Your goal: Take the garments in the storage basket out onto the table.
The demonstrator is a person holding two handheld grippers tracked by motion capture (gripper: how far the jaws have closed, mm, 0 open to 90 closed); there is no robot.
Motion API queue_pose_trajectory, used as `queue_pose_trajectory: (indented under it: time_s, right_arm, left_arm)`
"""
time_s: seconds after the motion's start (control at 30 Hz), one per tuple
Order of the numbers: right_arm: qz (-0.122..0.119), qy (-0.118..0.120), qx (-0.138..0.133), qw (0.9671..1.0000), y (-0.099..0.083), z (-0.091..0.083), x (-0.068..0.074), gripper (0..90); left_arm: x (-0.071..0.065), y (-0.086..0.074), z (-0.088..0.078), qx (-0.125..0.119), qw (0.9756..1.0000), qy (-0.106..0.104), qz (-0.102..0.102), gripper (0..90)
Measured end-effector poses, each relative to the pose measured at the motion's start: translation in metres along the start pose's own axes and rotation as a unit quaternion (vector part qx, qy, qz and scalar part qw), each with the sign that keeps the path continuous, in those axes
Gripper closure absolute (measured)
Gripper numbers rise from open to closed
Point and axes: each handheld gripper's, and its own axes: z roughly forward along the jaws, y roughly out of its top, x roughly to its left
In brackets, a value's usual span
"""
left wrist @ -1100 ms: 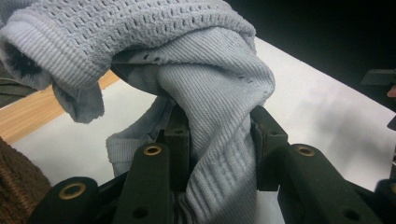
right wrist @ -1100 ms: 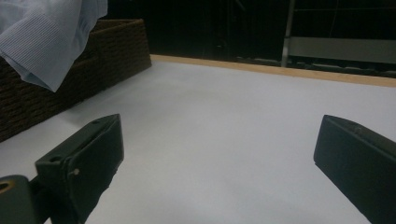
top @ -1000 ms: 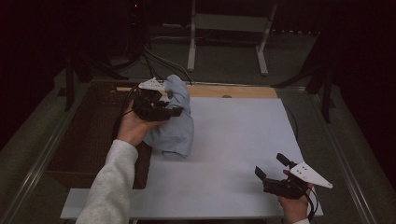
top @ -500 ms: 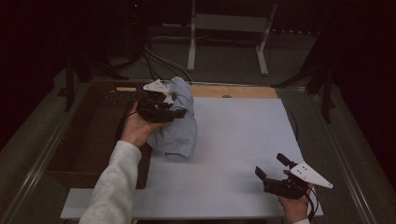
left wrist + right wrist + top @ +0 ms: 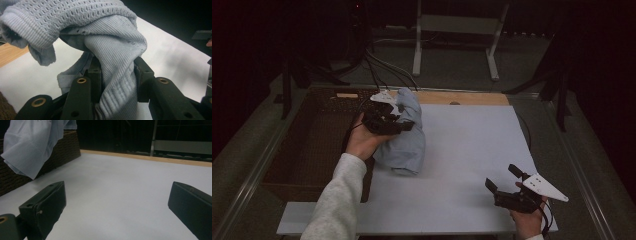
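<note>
A pale blue knitted garment [image 5: 407, 140] hangs bunched above the left part of the white table [image 5: 472, 150], its lower end clear of the surface. My left gripper [image 5: 404, 125] is shut on it; in the left gripper view the ribbed knit [image 5: 117, 75] is pinched between the two black jaws. The same garment [image 5: 35, 147] hangs at the upper left of the right gripper view. Near the table's front right corner my right gripper [image 5: 503, 180] stands open, low over the white surface, with nothing between its fingers [image 5: 45, 205].
A dark wicker basket [image 5: 312, 145] stands against the table's left edge, just behind and beside the hanging garment. A bare wooden strip [image 5: 462, 97] runs along the table's far edge. Cables and a metal stand [image 5: 452, 35] are on the floor beyond.
The left hand has carried the garment a little to the right, from the basket's edge toward the table. The right gripper has stayed in place, open.
</note>
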Motion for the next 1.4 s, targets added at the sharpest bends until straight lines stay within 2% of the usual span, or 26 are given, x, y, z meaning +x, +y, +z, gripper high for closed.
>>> queue_pose_trajectory:
  time_s: [0.7, 1.4]
  right_arm:
    - [0.001, 0.0, 0.0, 1.0, 0.0, 0.0, 0.0, 1.9]
    - [0.0, -0.001, -0.001, 1.0, 0.0, -0.001, -0.001, 1.9]
  left_arm:
    - [0.001, -0.014, 0.015, 0.006, 0.9999, 0.001, -0.011, 65.9]
    - [-0.002, -0.027, 0.03, 0.014, 0.9997, 0.013, -0.017, 65.6]
